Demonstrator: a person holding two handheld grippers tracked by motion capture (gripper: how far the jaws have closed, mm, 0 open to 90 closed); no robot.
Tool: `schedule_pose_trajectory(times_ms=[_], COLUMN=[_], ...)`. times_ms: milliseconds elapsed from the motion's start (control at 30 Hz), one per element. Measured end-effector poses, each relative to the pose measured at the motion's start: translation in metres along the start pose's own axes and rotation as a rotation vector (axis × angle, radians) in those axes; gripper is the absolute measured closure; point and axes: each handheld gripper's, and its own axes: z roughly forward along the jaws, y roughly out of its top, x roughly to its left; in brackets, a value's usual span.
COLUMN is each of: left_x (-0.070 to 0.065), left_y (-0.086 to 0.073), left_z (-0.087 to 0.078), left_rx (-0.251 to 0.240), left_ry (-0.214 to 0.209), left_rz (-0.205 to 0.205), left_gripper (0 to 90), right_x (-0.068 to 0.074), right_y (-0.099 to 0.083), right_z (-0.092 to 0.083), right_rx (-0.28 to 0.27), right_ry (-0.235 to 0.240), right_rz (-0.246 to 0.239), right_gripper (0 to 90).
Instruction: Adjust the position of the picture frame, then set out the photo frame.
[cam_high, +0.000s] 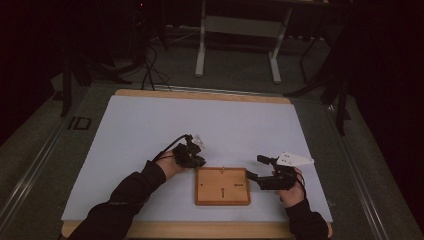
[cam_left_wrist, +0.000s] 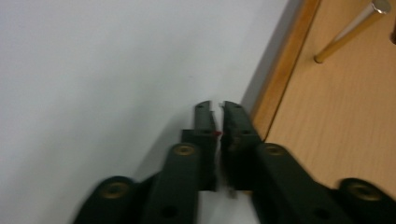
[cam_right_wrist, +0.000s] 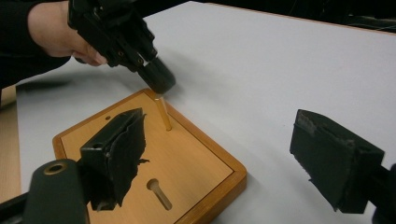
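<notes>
A wooden board (cam_high: 222, 186) lay at the table's near edge, its upright brass peg (cam_right_wrist: 163, 113) beside the nearly clenched, empty left gripper (cam_high: 192, 154), while the right gripper (cam_high: 256, 176) waited released, seemingly to steady it.

Dim lab, white-topped table (cam_high: 150, 130), floor cables (cam_high: 150, 65)

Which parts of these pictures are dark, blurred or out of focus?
High view: dim, floor and background almost black, white table cover brightest. Left gripper view: the left claw near the lens is soft. Right gripper view: the right claw is blurred, wooden board sharper.
</notes>
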Motion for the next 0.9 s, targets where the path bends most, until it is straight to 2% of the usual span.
schedule_pose_trajectory(times_ms=[67,133,167,300,333,367,500,567,600,700,767,800,900], left_x=[0.002,0.003,0.003,0.001,0.001,-0.002,-0.011,-0.013,-0.019,-0.026,-0.028,-0.031,-0.036], left_y=[-0.001,-0.002,-0.002,-0.004,-0.004,-0.005,-0.007,-0.008,-0.007,-0.006,-0.006,-0.005,-0.003], left_z=[-0.005,-0.011,-0.011,-0.024,-0.024,-0.028,-0.032,-0.032,-0.031,-0.029,-0.028,-0.026,-0.024], left_rx=[-0.026,-0.059,-0.059,-0.105,-0.105,-0.127,-0.179,-0.187,-0.205,-0.218,-0.22,-0.225,-0.216], left_ry=[-0.001,0.007,0.007,-0.05,-0.05,-0.076,-0.126,-0.131,-0.164,-0.186,-0.184,-0.197,-0.189], left_rz=[-0.021,-0.019,-0.019,-0.028,-0.028,-0.02,-0.003,0.008,0.019,0.043,0.051,0.059,0.071], left_gripper=[78.7,78.4,77.9,70.6,66.8,66.6,66.5,64.8,64.8,63.5,63.6,63.5,63.6], right_x=[0.001,0.001,0.001,0.002,0.002,0.005,0.01,0.011,0.014,0.017,0.018,0.02,0.021], right_y=[-0.001,-0.001,-0.001,0.0,0.0,-0.001,-0.005,-0.005,-0.004,-0.002,-0.002,-0.002,-0.004], right_z=[0.0,-0.001,-0.001,-0.003,-0.003,-0.005,-0.007,-0.008,-0.009,-0.01,-0.01,-0.011,-0.011], right_rx=[0.006,0.01,0.01,-0.001,-0.001,0.004,0.01,0.01,0.004,0.004,0.004,0.015,0.031], right_ry=[0.003,0.004,0.004,0.006,0.006,0.009,0.019,0.021,0.026,0.022,0.024,0.011,0.006], right_rz=[-0.003,-0.004,-0.004,-0.01,-0.01,-0.016,-0.022,-0.029,-0.038,-0.049,-0.053,-0.069,-0.073], right_gripper=[17.7,17.7,17.7,16.4,16.4,16.1,16.1,16.1,16.1,16.1,16.1,16.1,16.4])
